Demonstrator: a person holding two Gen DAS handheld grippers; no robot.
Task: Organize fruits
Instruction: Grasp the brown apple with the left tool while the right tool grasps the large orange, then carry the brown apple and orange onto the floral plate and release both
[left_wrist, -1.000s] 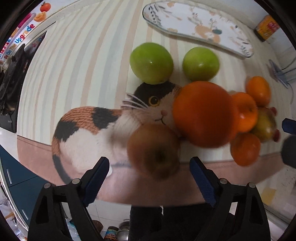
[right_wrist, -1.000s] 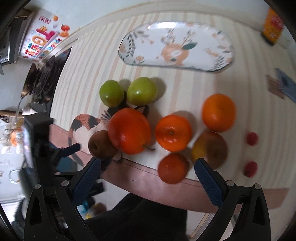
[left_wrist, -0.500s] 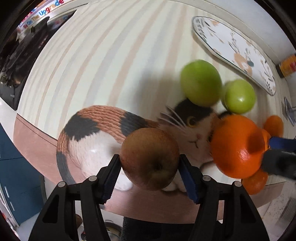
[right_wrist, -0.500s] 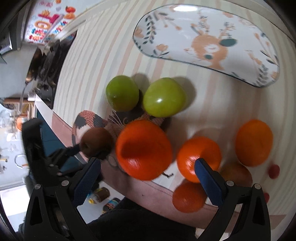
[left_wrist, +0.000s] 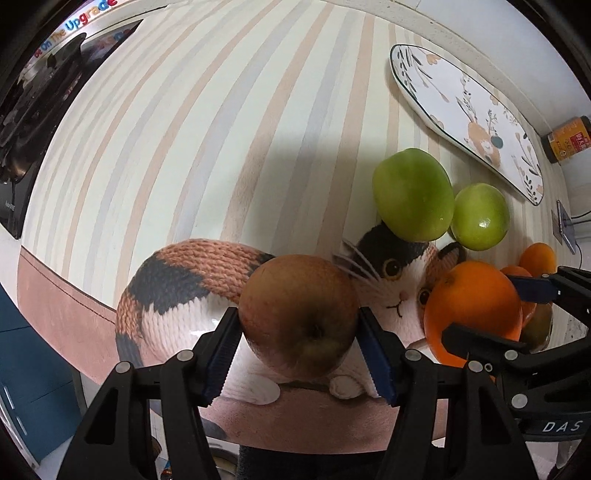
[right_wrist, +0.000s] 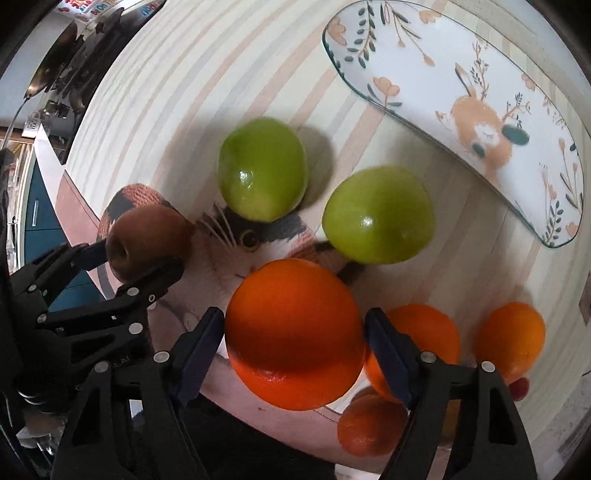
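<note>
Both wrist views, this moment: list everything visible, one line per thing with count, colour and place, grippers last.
brown apple: 1, russet brown, between the left gripper's fingers, over the cat print
large orange: 1, bright orange, between the right gripper's fingers
green apples: 2, green, side by side beyond the cat's head
smaller oranges: 3, orange, right of the large orange
small red fruit: 1 visible, red, near the right edge
platter: 1, white with fox and leaf pattern, at the back, nothing on it
cat print: 1, calico, on the striped tablecloth
jar: 1, yellow label, far right corner
left gripper: black, blue pads, shut on the brown apple
right gripper: black, blue pads, shut on the large orange
</note>
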